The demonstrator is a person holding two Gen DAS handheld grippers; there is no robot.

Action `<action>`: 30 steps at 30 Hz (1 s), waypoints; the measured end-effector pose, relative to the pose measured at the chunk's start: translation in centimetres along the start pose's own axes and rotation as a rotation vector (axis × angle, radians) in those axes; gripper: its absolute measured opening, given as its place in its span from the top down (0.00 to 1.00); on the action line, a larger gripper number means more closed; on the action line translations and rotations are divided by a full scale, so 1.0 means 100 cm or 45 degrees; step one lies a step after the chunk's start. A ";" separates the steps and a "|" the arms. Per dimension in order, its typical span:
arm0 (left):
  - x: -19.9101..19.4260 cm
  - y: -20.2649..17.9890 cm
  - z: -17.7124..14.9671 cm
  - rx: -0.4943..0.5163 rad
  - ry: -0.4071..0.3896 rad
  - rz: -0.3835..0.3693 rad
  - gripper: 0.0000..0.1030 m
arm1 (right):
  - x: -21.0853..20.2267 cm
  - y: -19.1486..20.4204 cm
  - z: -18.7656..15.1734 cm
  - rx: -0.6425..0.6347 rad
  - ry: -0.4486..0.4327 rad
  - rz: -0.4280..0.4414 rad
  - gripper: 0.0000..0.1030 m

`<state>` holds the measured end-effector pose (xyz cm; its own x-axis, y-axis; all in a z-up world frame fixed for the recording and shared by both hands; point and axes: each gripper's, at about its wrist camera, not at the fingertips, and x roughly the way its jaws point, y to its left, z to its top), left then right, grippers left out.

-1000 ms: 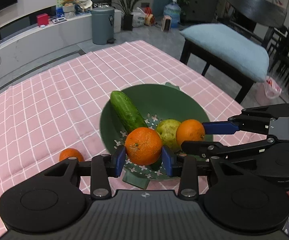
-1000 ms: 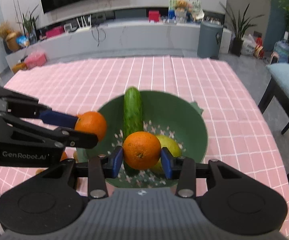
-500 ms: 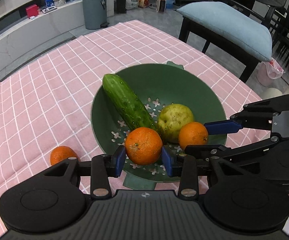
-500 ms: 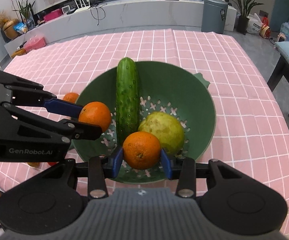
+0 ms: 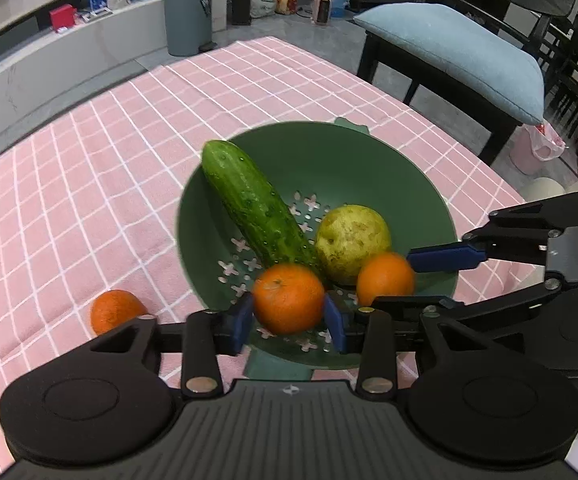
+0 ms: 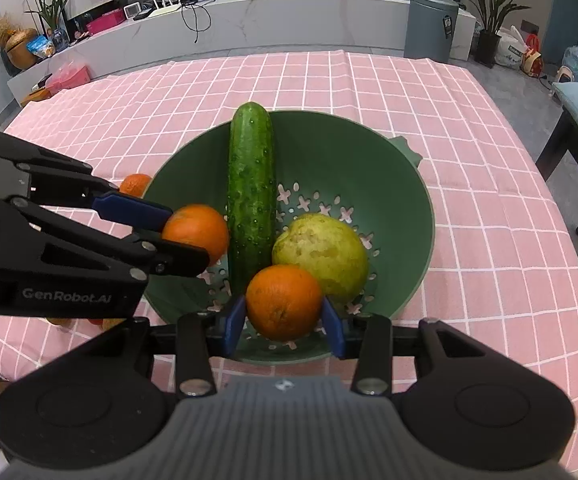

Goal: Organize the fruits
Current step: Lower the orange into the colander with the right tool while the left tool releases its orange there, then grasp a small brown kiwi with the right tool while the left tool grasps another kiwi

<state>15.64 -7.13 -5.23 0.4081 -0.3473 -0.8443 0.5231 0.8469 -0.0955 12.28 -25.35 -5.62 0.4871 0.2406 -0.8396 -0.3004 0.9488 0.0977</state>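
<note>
A green colander bowl (image 5: 369, 160) (image 6: 401, 184) sits on the pink checked tablecloth. It holds a cucumber (image 5: 255, 204) (image 6: 251, 184) and a yellow-green pear (image 5: 351, 236) (image 6: 321, 252). My left gripper (image 5: 288, 314) is shut on an orange (image 5: 288, 298), low over the bowl's near left side; it also shows in the right wrist view (image 6: 195, 232). My right gripper (image 6: 283, 318) is shut on another orange (image 6: 283, 302), low over the bowl's near side next to the pear; that orange also shows in the left wrist view (image 5: 385, 278). A third orange (image 5: 115, 310) (image 6: 135, 184) lies on the cloth left of the bowl.
The tablecloth (image 5: 89, 184) stretches left and beyond the bowl. A chair with a blue cushion (image 5: 449, 52) stands past the table's right edge. More small fruit (image 6: 101, 323) lies on the cloth under my left gripper, mostly hidden.
Both grippers have come down and closer to the bowl, each still holding its orange. The bowl and its fruit now look larger and nearer.
</note>
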 end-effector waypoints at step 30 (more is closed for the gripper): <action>-0.087 0.055 -0.089 -0.135 -0.031 0.121 0.53 | -0.052 0.100 -0.046 -0.069 -0.356 0.137 0.63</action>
<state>8.33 4.07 -3.10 0.4706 -0.2721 -0.8394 0.4001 0.9137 -0.0720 2.94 -18.02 -2.69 0.6544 0.3934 -0.6457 -0.4020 0.9043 0.1435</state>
